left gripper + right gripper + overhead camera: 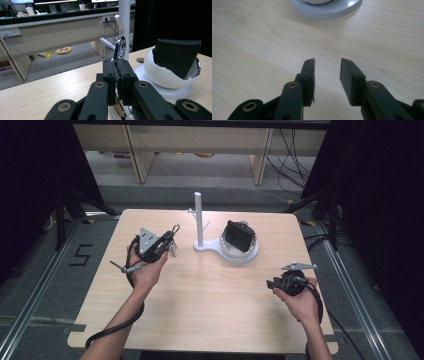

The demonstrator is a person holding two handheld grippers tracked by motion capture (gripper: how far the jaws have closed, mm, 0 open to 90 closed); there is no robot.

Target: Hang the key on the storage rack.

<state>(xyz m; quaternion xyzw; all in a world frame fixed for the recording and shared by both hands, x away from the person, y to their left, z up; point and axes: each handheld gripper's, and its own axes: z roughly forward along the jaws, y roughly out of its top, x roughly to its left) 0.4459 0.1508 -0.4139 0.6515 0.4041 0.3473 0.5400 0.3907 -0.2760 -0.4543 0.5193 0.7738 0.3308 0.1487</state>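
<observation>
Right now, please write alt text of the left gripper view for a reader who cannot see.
The left gripper has its black jaws shut on a metal key ring, before a white stand and a white bowl holding a black wallet.

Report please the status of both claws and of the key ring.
Left claw shut on key ring, lifted near white peg stand. Right claw open, nothing between, low over table. Black wallet sits in white bowl; path to pegs looks clear.
</observation>
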